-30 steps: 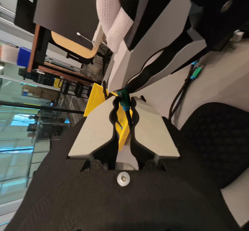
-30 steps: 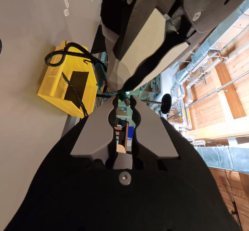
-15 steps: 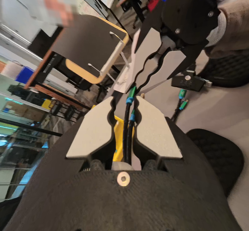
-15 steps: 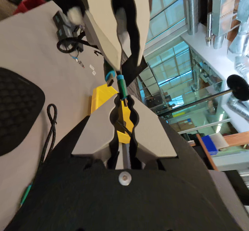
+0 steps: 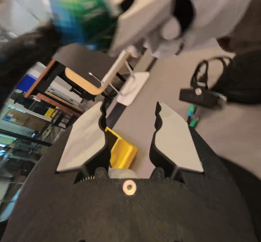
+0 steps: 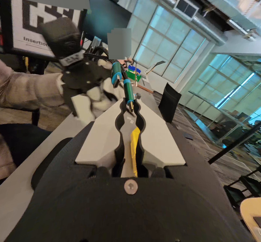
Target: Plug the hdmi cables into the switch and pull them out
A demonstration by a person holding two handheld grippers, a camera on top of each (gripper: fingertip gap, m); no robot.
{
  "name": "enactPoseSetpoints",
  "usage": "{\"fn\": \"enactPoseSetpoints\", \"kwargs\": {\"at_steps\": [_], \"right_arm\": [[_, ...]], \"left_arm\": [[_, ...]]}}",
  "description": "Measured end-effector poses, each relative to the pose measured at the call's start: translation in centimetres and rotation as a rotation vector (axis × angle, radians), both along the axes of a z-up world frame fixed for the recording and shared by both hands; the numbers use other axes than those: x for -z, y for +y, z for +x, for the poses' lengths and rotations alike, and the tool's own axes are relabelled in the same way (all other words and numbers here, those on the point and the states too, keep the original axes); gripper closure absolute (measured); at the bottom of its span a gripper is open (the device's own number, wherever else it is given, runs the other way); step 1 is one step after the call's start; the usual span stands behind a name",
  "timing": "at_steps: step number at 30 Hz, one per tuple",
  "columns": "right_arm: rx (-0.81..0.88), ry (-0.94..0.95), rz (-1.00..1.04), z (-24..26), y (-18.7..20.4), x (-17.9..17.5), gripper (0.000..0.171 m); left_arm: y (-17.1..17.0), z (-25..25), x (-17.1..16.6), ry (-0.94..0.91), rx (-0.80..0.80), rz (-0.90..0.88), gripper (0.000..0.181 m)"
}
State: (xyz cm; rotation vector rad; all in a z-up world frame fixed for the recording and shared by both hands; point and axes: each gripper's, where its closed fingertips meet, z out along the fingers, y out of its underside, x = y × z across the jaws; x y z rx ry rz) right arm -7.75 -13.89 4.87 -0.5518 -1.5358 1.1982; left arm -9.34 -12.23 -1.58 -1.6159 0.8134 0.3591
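left gripper (image 5: pixel 129 105) fingers spread wide, empty, tilted over table (image 5: pixel 226 129). right gripper (image 6: pixel 130 101) lifted, fingers narrow, nipping green HDMI plug (image 6: pixel 128 90) at tips, second plug (image 6: pixel 116 74) dangling beside.

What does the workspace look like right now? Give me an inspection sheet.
Surface: grey table, mostly bare.
Job's things: black switch lies on the table; its ports are too blurred to judge.
Clutter: yellow bin, black mat, white stand base.
Grippers: left gripper open, nothing between its fingers; right gripper appears shut on a green plug at its fingertips.
Cables: a second green plug hangs beside the held one; two more plugs lie near the switch.
Surroundings: glass walls, other desks, a person's sleeve.
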Motion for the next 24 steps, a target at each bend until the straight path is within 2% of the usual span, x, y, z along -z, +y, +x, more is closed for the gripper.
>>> {"fn": "enactPoseSetpoints", "kwargs": {"at_steps": [1, 5, 7, 12, 16, 19, 24], "right_arm": [[-0.002, -0.014, 0.020, 0.2, -0.2, 0.1, 0.163], [0.032, -0.103, 0.100, 0.2, 0.0, 1.4, 0.163], [0.024, -0.143, 0.119, 0.1, 0.0, 2.2, 0.162], [-0.020, -0.196, 0.165, 0.5, -0.6, 3.4, 0.163], [-0.044, -0.199, 0.216, 1.2, -1.5, 3.3, 0.163], [-0.055, -0.193, 0.242, 1.5, -2.2, 3.1, 0.162], [-0.038, -0.150, 0.275, 1.6, -2.6, 2.4, 0.162]], "left_arm": [[0.4, -0.2, -0.9, -0.078, 0.013, 0.060, 0.114], [-0.8, 1.3, -4.2, -0.310, 0.208, 0.257, 0.118], [-1.7, 1.6, -5.5, -0.373, 0.276, 0.353, 0.128], [-2.5, 3.2, -4.5, -0.376, 0.391, 0.326, 0.152], [-3.6, 4.2, -4.9, -0.403, 0.467, 0.326, 0.156], [-4.4, 4.6, -5.5, -0.448, 0.514, 0.330, 0.170], [-4.8, 4.8, -5.9, -0.445, 0.524, 0.336, 0.170]]}}
